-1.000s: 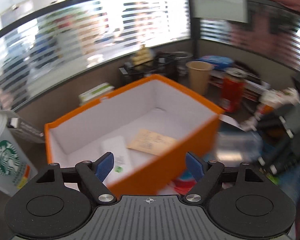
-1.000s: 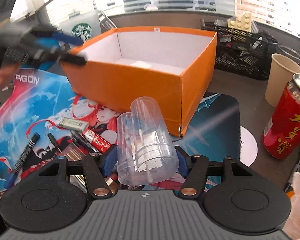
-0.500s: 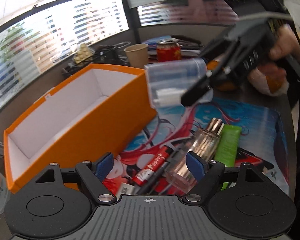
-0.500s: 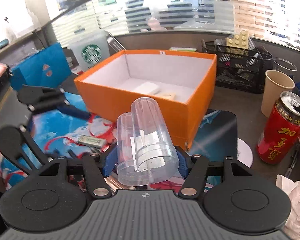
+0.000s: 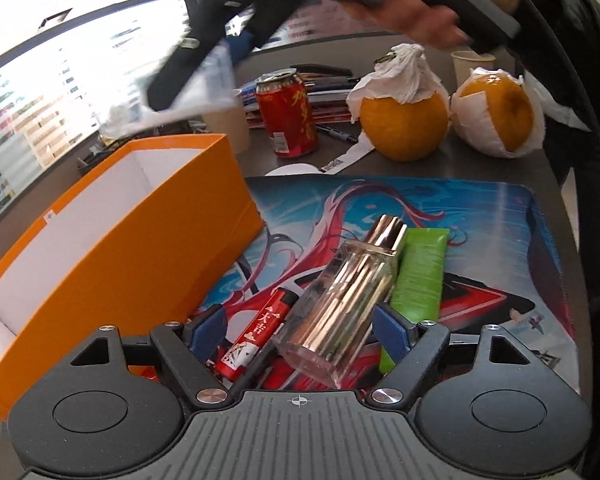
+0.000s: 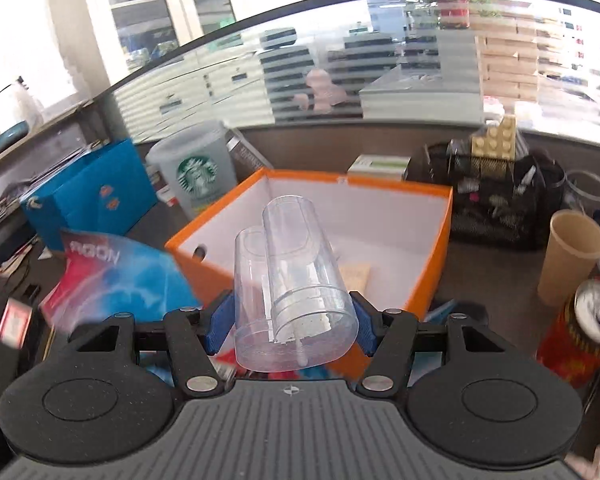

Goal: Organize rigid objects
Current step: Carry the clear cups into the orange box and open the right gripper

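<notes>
Right gripper (image 6: 291,322) fingers clamp the light, slippery clear plastic container (image 6: 290,280) at its base; left gripper (image 5: 298,332) fingers, wide, straddle the fragile ribbed glass bottle (image 5: 346,296) mid-body.

On the desk lies a mat (image 5: 480,216), and the box (image 5: 148,240) stands at its left side, one corner on the mat. On the near part of the mat lie three things side by side: a lighter (image 5: 256,328) at the left, a glass bottle (image 5: 348,296) in the middle, a tube (image 5: 420,272) touching it at the right. Beyond the far edge of the mat stands a can (image 5: 288,116), a paper cup (image 5: 228,124) just left of it. Two oranges (image 5: 404,116) sit right of the can, near each other. From the right wrist view, a card (image 6: 354,274) lies in the box, a mesh basket (image 6: 496,196) stands behind the box to the right, and a plastic cup (image 6: 196,172) behind it to the left.
</notes>
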A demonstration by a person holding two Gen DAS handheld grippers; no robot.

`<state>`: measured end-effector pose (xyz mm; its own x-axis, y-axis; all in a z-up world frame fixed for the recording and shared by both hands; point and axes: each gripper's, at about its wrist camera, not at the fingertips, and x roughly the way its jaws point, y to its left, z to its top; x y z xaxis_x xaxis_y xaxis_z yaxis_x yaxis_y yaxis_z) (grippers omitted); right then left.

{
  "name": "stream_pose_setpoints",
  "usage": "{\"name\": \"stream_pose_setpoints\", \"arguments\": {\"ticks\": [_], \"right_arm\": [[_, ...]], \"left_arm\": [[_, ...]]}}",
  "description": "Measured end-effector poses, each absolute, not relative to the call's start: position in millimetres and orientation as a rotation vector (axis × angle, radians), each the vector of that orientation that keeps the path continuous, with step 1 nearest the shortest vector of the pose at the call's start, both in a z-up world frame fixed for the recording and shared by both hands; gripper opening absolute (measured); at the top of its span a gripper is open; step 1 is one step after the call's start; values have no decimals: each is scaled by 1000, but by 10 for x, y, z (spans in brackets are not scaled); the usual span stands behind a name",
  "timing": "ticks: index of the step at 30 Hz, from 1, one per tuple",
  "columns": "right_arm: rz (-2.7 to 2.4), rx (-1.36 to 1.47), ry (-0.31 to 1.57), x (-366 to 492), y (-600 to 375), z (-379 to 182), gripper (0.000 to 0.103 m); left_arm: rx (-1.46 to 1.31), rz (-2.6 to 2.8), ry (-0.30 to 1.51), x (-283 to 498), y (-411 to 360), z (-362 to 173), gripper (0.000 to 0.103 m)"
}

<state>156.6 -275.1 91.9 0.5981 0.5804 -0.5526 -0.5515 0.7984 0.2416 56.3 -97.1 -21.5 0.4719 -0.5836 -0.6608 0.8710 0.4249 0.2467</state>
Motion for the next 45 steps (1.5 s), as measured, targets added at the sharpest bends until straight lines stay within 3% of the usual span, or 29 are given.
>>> {"name": "stream_pose_setpoints", "arguments": {"ticks": [20, 45], "right_arm": [[514, -16, 821, 2768, -2517, 626, 57], [430, -231, 946, 3205, -1985, 343, 56]], "left_arm": [[598, -1045, 555, 681, -1014, -355, 81], [557, -1077, 593, 692, -1030, -436, 73]]}}
